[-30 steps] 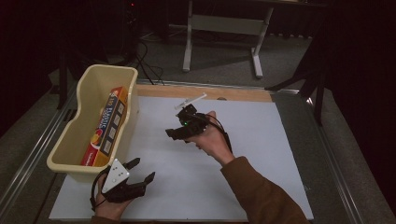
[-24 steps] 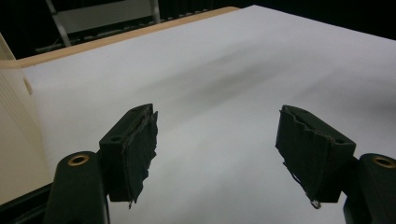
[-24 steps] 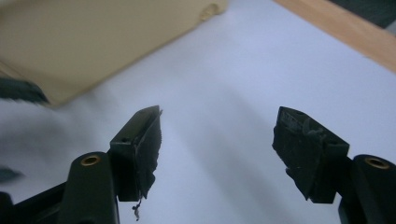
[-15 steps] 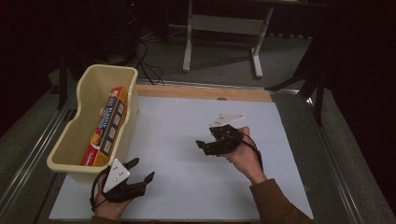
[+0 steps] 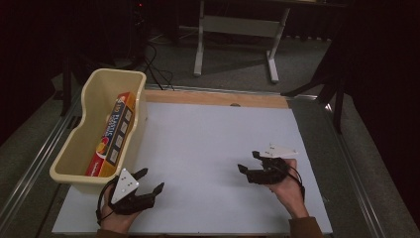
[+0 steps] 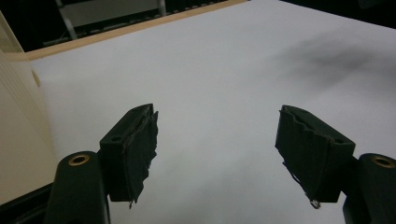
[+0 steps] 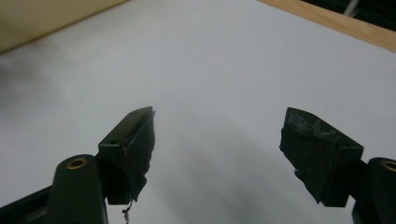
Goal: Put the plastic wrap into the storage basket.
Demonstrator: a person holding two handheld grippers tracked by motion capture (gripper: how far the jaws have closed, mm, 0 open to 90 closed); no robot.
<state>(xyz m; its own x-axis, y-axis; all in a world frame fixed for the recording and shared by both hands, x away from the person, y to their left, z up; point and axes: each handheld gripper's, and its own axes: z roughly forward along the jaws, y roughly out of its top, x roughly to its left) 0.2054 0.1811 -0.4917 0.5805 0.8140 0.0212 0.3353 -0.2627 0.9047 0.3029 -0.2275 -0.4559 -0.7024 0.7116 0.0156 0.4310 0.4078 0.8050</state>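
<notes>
A cream plastic bin (image 5: 89, 106) stands at the left edge of the white table top (image 5: 213, 144). Inside it lies a long orange and yellow box (image 5: 113, 133), tilted along the bin's length. My left gripper (image 5: 149, 180) rests low near the table's front left corner, just below the bin, jaws wide apart with nothing between them (image 6: 217, 144). My right gripper (image 5: 249, 162) sits at the front right of the table, pointing left, also open and empty (image 7: 217, 149). The bin's wall (image 6: 18, 135) shows at the left of the left gripper view.
A wooden strip (image 5: 218, 98) runs along the table's far edge. Metal rails (image 5: 34, 163) border the table on both sides. Beyond it stand a grey frame stand (image 5: 237, 29) and cables on the floor (image 5: 158, 69).
My right gripper has moved from near the bin, at the table's middle, back to the front right of the table. The left gripper has stayed put.
</notes>
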